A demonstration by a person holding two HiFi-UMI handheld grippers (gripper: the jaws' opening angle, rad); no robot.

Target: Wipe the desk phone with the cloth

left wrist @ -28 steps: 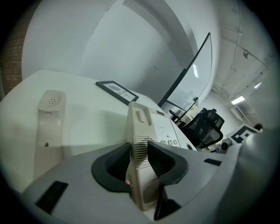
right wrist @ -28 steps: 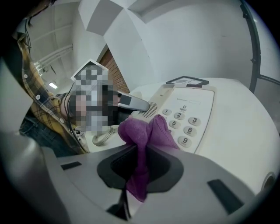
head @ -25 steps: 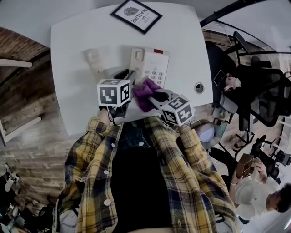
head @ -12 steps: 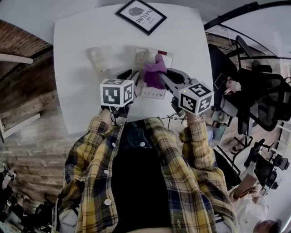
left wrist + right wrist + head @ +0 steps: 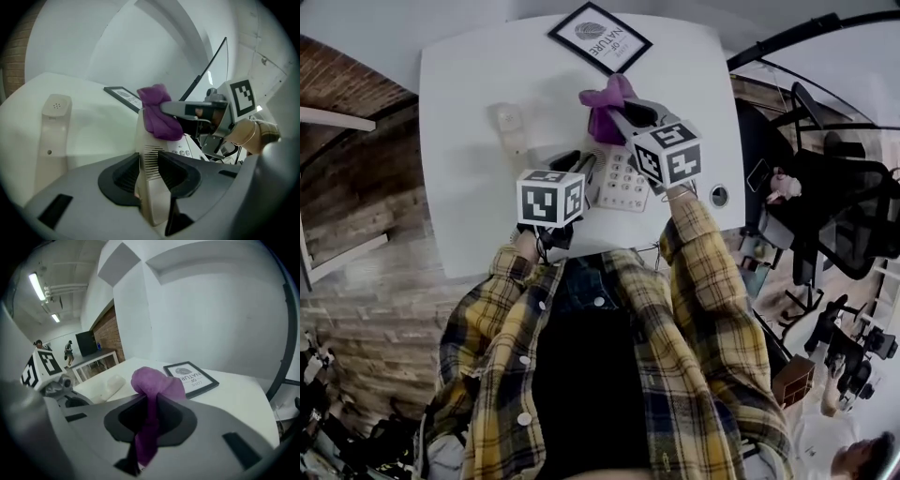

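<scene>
Phone (image 5: 151,192) clamped left – cloth (image 5: 153,383) pinched right

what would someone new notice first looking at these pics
The bright purple cloth stands out most, pinched in the right gripper over the far end of the beige desk phone on the white table. Next, the left gripper is clamped on the phone's left edge, while the handset lies off the phone on the table to its left.

A white table (image 5: 469,141) stands between a brick wall (image 5: 342,89) and black office chairs (image 5: 839,202).
</scene>
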